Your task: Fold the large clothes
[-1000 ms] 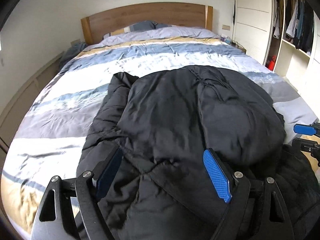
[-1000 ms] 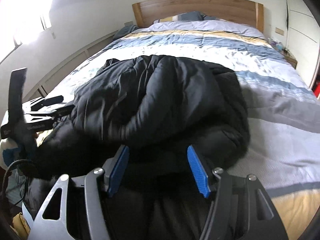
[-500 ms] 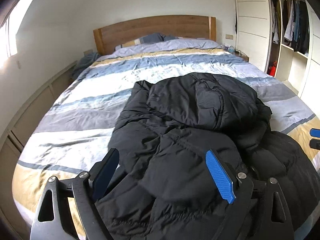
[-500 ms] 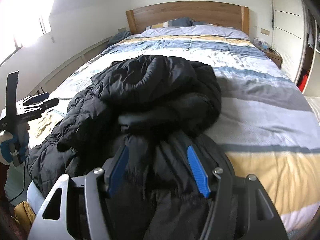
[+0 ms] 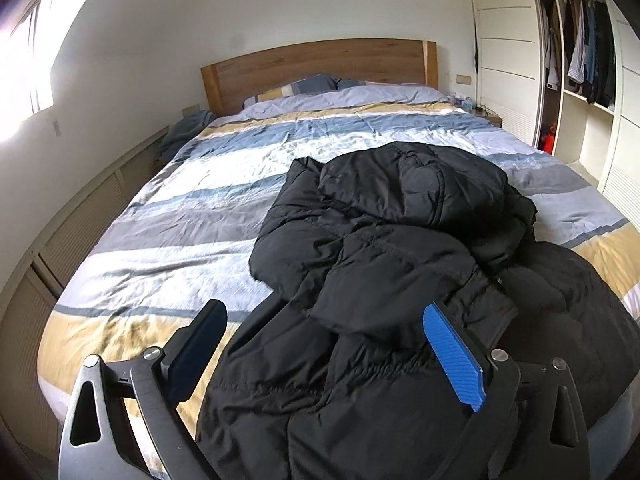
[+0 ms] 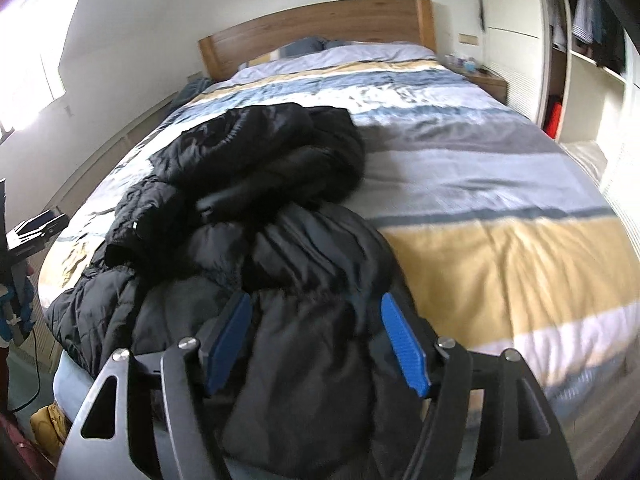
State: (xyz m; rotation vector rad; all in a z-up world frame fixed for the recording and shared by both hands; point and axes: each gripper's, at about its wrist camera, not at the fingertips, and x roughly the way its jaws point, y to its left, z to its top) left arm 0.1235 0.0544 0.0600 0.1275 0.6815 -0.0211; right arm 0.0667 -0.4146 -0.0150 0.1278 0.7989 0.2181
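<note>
A large black puffer jacket [image 5: 400,264] lies crumpled in a heap on the near half of the striped bed [image 5: 192,216]; it also shows in the right wrist view [image 6: 272,208]. My left gripper [image 5: 324,356] is open and empty, its blue pads wide apart above the jacket's near edge. My right gripper [image 6: 316,344] is open too, with a fold of the jacket's near end lying between its pads; they do not pinch it. The left gripper [image 6: 32,232] shows at the left edge of the right wrist view.
The bed has a wooden headboard [image 5: 316,68] and pillows [image 5: 304,88] at the far end. A low panelled ledge [image 5: 80,232] runs along the left wall. An open wardrobe [image 5: 580,60] with hanging clothes stands right. A nightstand [image 6: 484,80] is by the headboard.
Both grippers have pulled back and up from the jacket. The jacket, spread more smoothly a second ago, now lies bunched in a heap on the bed.
</note>
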